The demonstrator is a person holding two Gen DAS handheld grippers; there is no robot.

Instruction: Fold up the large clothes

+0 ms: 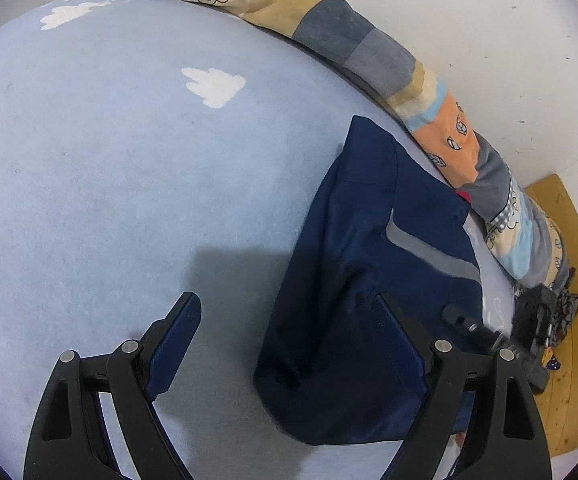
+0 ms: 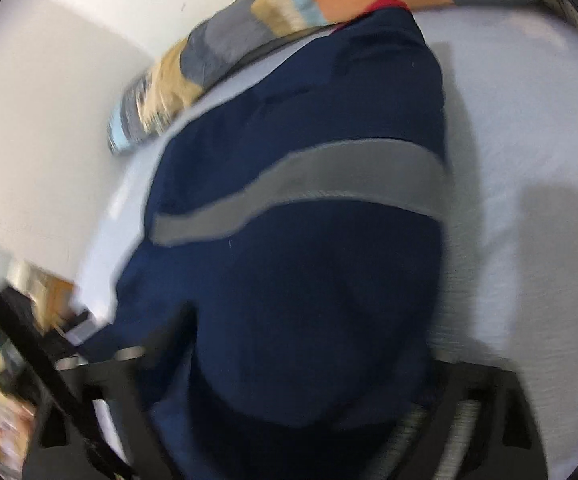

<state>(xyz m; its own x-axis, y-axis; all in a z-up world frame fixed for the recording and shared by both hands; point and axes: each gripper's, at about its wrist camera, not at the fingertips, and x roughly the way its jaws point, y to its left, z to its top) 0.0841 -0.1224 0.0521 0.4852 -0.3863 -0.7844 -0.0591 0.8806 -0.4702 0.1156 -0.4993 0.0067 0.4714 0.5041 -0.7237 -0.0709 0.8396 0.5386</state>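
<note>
left gripper: fingers spread wide, holding nothing, above sheet beside jacket | right gripper: blurred, grip cannot tell, jacket fabric between fingers | jacket: folded on sheet, just beside quilt

White wall, wooden floor, blue bedsheet

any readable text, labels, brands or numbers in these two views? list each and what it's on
None readable in either view.
Navy garment: grey stripe only, no lettering visible.
Patchwork quilt: leaf drawings, no words.
Blue sheet: white cloud shapes only.
Right wrist view is motion-blurred.
</note>
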